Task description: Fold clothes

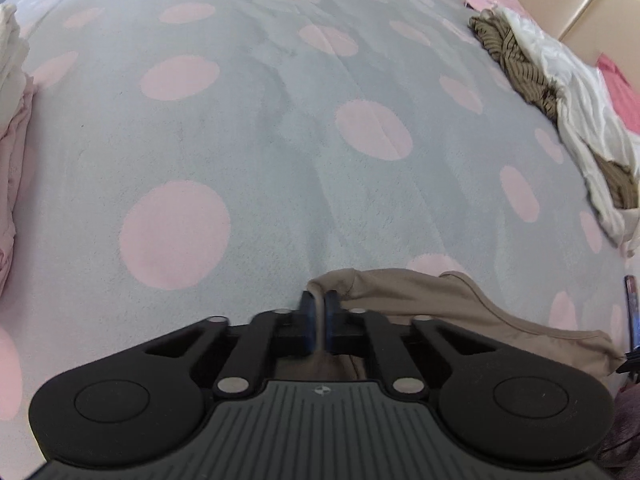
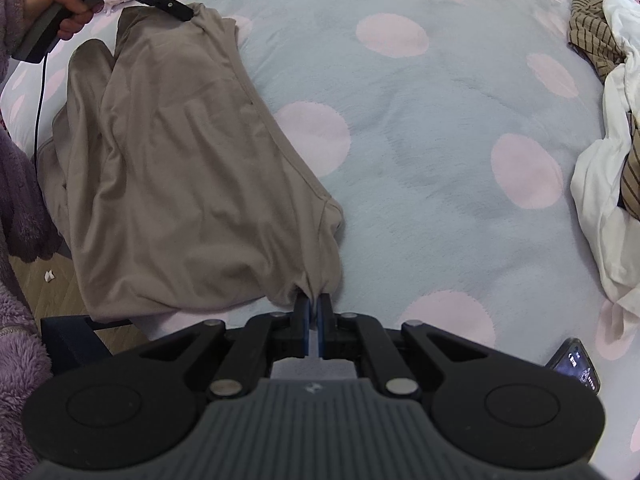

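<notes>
A taupe shirt point(image 2: 180, 184) lies stretched along the bed's near edge, partly hanging over it. My right gripper point(image 2: 314, 304) is shut on one corner of it. My left gripper point(image 1: 319, 300) is shut on the opposite corner of the shirt point(image 1: 440, 300); in the right wrist view the left gripper point(image 2: 188, 14) shows at the top left, held by a hand. The shirt is spread between the two grippers over the grey blanket with pink dots point(image 2: 420, 140).
A heap of white and brown-striped clothes point(image 2: 608, 112) lies at the right; it also shows in the left wrist view point(image 1: 560, 92). Folded pale clothes point(image 1: 12, 120) sit at the left. A phone point(image 2: 576, 366) lies by the right gripper. The wooden floor point(image 2: 48, 292) is below.
</notes>
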The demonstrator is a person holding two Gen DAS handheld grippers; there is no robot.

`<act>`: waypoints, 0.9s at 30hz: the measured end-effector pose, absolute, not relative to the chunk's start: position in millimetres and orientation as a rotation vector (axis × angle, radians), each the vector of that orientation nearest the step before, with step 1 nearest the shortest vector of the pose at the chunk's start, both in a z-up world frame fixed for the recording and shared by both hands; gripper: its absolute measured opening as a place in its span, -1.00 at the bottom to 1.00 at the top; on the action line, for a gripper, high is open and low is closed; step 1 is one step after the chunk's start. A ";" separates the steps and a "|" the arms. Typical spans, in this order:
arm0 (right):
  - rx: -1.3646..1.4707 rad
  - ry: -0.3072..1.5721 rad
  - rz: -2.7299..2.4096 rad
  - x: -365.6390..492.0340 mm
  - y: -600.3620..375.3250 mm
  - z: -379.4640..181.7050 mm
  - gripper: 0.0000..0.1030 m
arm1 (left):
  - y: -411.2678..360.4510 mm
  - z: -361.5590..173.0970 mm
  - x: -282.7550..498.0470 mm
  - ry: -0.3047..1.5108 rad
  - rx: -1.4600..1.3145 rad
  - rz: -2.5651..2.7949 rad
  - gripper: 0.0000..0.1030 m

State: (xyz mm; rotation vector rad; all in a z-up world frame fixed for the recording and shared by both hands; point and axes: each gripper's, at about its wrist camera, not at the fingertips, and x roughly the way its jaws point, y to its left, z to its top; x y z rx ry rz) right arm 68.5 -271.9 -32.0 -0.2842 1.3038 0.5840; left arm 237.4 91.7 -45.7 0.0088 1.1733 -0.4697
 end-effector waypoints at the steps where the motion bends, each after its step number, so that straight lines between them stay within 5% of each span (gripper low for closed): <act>1: -0.283 1.300 0.583 69.3 -271.8 -31.2 -0.92 | 94.5 -40.9 234.1 1.162 0.004 -0.476 -0.98; 12: -0.274 1.231 0.606 64.8 -274.3 -10.5 -0.92 | 121.9 53.2 131.9 0.991 0.098 -0.678 -0.99; 27: -0.390 1.334 0.680 40.9 -261.9 -35.0 -0.92 | 124.7 -11.6 49.6 1.210 0.529 -0.745 -0.98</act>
